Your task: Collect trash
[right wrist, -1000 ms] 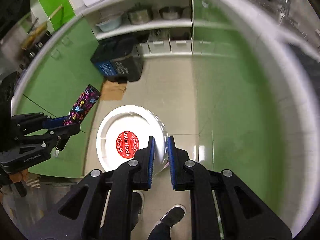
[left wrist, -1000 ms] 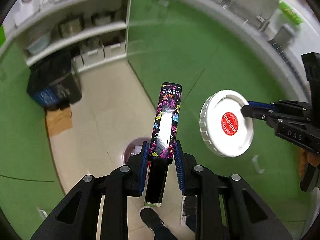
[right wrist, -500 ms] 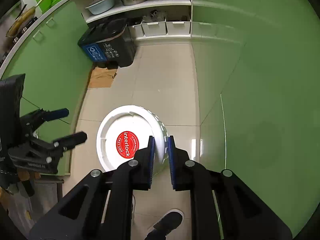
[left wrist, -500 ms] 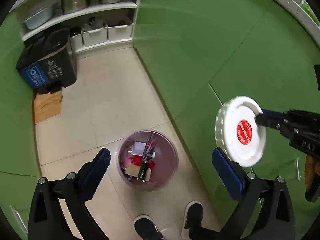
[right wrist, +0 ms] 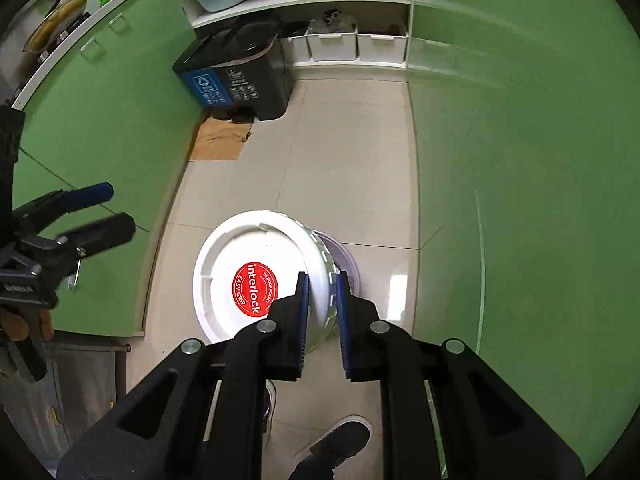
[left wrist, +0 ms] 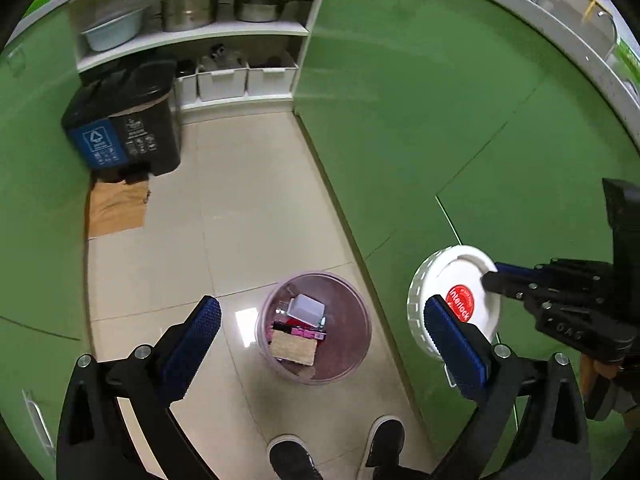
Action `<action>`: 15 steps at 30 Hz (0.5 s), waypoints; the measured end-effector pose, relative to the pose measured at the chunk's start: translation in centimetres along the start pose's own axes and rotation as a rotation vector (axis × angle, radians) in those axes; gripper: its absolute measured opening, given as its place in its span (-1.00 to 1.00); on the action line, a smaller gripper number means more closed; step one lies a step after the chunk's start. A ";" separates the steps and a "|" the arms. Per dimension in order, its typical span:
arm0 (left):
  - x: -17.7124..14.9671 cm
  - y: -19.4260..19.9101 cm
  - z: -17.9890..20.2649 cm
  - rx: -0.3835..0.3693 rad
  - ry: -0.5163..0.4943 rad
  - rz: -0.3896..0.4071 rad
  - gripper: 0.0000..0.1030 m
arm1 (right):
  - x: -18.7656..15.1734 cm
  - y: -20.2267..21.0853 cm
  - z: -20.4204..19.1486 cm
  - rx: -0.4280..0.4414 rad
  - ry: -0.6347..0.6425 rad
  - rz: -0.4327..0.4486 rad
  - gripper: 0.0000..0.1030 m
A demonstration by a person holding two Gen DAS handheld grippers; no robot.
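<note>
A clear pinkish round trash bin (left wrist: 344, 364) stands on the tiled floor, holding a white box, a patterned box and other scraps. My left gripper (left wrist: 320, 320) hangs open and empty above it. My right gripper (right wrist: 320, 286) is shut on the rim of a white round lid (right wrist: 248, 256) with a red "interlock" sticker. The lid (left wrist: 452, 284) also shows at the right in the left wrist view, beside the bin. In the right wrist view the lid hides most of the bin (right wrist: 346, 258).
Green cabinet fronts (left wrist: 400, 128) line both sides of the narrow floor. A black and blue recycling bin (left wrist: 124, 132) stands at the far end beside flat cardboard (left wrist: 116, 208). White shelves with pots (left wrist: 192, 8) and white crates are behind. The person's shoes (left wrist: 292, 460) are below.
My left gripper opened and let go of the patterned box, which now lies in the trash bin. Both views tilted down toward the floor. The right gripper kept hold of the lid.
</note>
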State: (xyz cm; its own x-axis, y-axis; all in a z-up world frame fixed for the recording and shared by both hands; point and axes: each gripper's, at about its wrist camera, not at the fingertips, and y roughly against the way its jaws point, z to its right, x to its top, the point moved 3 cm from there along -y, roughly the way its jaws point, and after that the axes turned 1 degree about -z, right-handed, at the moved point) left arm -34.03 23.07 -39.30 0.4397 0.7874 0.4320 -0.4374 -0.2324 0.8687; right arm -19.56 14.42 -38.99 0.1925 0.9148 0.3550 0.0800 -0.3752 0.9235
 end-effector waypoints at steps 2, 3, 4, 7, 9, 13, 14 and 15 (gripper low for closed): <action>0.0 0.1 -0.9 0.006 0.015 0.007 0.89 | 0.1 -1.0 -0.4 0.014 0.008 -0.004 -0.74; -0.1 0.1 -1.4 0.012 0.023 0.013 0.89 | 0.2 -1.6 -0.6 0.020 0.012 -0.006 -0.74; -0.1 0.1 -1.8 0.015 0.027 0.015 0.89 | 0.2 -2.3 -0.8 0.028 0.016 -0.009 -0.74; -0.5 -0.3 -2.9 0.029 0.036 0.015 0.89 | 0.5 -4.1 -1.4 0.051 0.029 -0.012 -0.72; -0.7 -0.7 -3.4 0.043 0.036 0.016 0.89 | 0.7 -5.2 -1.6 0.058 0.030 -0.007 -0.56; -1.1 -1.5 -4.1 0.051 0.048 0.015 0.89 | 0.7 -6.8 -1.5 0.052 0.008 0.021 0.89; -1.2 -1.7 -4.1 0.051 0.046 0.011 0.89 | 0.5 -7.0 -1.4 0.045 0.006 0.015 0.89; -1.3 -1.8 -4.0 0.049 0.045 0.008 0.89 | 0.4 -7.1 -1.3 0.041 -0.001 0.007 0.90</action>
State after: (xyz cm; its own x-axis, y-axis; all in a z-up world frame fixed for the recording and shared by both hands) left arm -36.99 24.75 -42.38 0.4000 0.8103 0.4282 -0.4010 -0.2654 0.8768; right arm -21.37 17.63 -45.24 0.1938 0.9120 0.3616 0.1190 -0.3877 0.9141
